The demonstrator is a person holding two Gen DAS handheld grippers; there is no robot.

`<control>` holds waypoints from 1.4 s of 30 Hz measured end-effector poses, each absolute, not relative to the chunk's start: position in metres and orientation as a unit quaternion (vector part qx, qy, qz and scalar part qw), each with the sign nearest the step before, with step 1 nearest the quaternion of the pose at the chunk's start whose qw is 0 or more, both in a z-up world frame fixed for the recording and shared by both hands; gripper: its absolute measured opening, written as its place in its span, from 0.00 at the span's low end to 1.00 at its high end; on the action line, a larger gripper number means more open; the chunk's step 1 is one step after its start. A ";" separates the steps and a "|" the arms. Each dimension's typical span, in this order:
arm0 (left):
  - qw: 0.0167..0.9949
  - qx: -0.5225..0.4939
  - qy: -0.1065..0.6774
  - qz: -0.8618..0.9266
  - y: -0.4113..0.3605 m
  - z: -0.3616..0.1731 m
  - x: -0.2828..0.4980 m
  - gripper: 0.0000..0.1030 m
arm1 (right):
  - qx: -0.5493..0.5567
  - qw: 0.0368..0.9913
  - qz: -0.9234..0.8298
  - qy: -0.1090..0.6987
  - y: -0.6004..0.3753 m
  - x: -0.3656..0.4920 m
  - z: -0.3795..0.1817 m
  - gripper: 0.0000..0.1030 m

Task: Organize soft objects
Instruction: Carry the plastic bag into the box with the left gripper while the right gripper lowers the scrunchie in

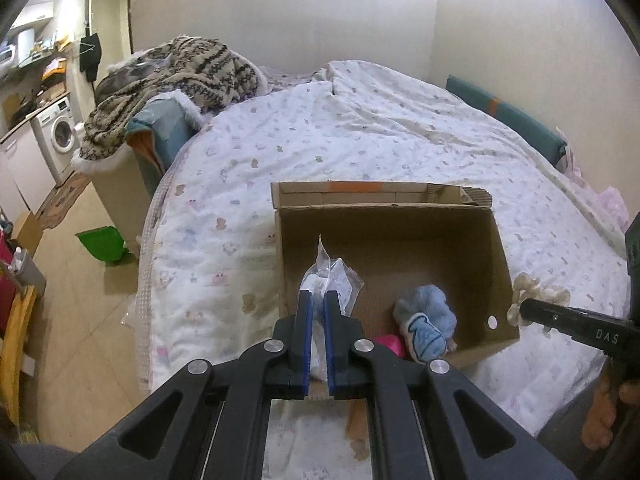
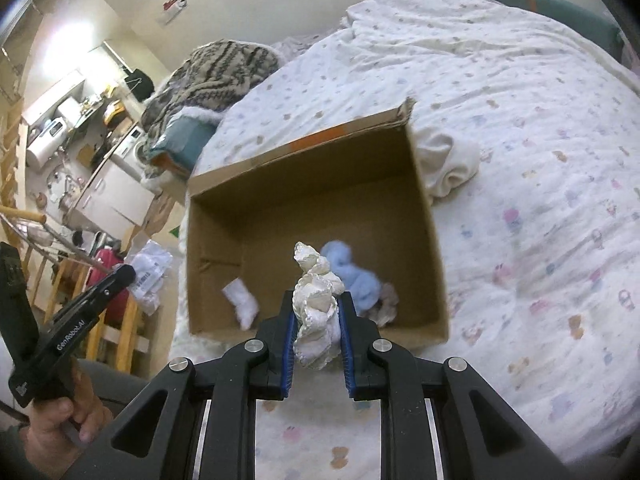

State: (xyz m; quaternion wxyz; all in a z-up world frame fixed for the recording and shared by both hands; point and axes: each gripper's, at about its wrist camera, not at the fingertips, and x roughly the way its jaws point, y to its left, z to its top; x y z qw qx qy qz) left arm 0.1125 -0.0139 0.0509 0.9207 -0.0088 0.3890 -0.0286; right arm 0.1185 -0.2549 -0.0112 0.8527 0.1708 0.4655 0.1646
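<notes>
Cream frilly cloth (image 2: 316,312) is pinched by right gripper (image 2: 317,312); plastic packet (image 1: 328,276) is clamped by left gripper (image 1: 317,304), above cardboard box (image 2: 424,216).

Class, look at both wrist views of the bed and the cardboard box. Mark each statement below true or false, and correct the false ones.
1. The left gripper is shut on a clear plastic packet. True.
2. The right gripper is empty. False: it is shut on a cream ruffled cloth.
3. A light blue soft item lies inside the cardboard box. True.
4. The box stands on the floor. False: it sits on the patterned bedspread.
5. A washing machine is visible in the left wrist view. True.
</notes>
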 end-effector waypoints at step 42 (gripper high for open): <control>0.893 0.014 0.447 -0.058 -0.045 -0.031 0.149 0.06 | 0.125 0.834 0.101 0.528 -0.246 0.145 -0.071 0.21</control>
